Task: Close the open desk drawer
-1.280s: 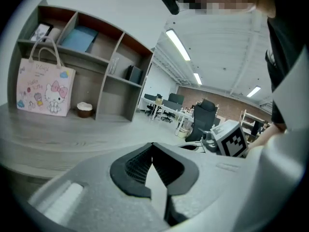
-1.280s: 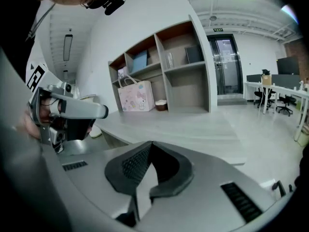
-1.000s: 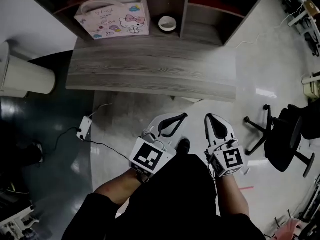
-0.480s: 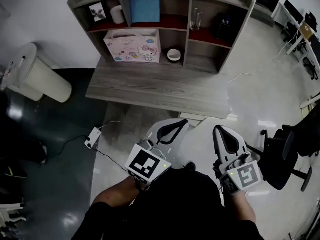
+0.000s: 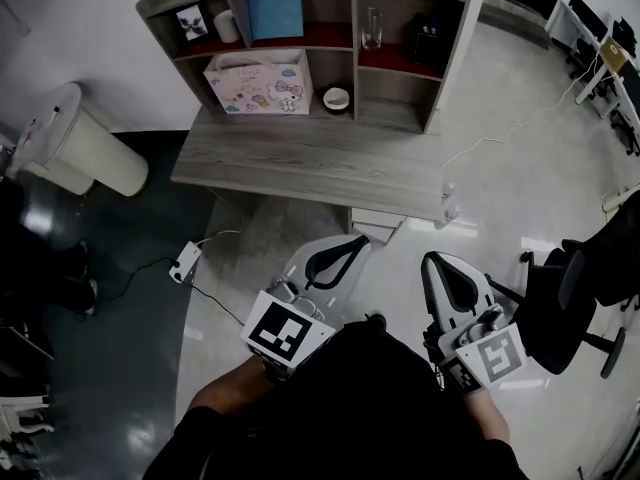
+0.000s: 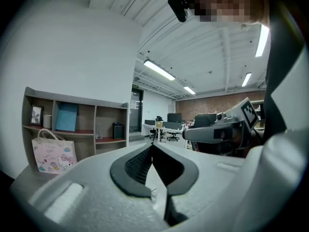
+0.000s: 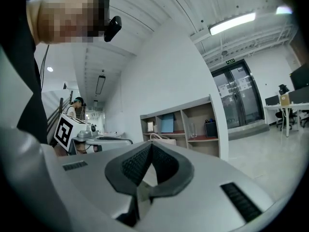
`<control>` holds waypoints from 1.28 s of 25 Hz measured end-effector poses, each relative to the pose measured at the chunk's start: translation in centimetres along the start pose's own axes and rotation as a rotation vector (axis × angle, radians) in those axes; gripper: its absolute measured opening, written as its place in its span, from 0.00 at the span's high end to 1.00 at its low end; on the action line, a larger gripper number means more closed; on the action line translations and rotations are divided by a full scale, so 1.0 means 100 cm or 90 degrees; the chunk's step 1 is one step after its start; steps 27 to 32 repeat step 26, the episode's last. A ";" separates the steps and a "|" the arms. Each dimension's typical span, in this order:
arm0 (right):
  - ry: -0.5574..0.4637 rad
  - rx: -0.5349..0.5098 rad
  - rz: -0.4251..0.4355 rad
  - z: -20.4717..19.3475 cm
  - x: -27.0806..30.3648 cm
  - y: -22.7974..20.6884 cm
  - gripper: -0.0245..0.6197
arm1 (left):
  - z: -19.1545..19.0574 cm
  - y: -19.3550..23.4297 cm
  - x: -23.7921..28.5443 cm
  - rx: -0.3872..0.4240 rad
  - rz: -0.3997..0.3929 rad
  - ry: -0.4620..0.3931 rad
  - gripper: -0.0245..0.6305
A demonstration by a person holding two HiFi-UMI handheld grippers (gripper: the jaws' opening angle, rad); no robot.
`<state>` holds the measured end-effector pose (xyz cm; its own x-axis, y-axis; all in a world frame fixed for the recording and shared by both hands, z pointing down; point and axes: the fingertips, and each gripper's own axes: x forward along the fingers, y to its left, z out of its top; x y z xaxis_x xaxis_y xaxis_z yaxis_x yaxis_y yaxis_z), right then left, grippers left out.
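left tongs [image 5: 352,243], right tongs [image 5: 437,261] higher, desk [image 5: 300,168] ahead

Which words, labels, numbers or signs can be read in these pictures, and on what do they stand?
No text can be read.
Pink paper bag with a cartoon cat: print too small.
Green sign above the glass doors: blurred.
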<state>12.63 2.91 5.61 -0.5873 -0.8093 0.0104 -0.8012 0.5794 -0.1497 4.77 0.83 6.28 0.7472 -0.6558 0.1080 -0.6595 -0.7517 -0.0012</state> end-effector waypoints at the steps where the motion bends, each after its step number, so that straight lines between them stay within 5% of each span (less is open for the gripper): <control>1: 0.001 0.002 -0.001 -0.002 -0.004 -0.001 0.95 | 0.000 -0.003 0.000 0.004 0.001 0.000 0.95; 32: 0.001 -0.021 -0.017 -0.002 -0.023 -0.014 0.95 | -0.003 -0.021 0.013 0.007 -0.010 0.012 0.95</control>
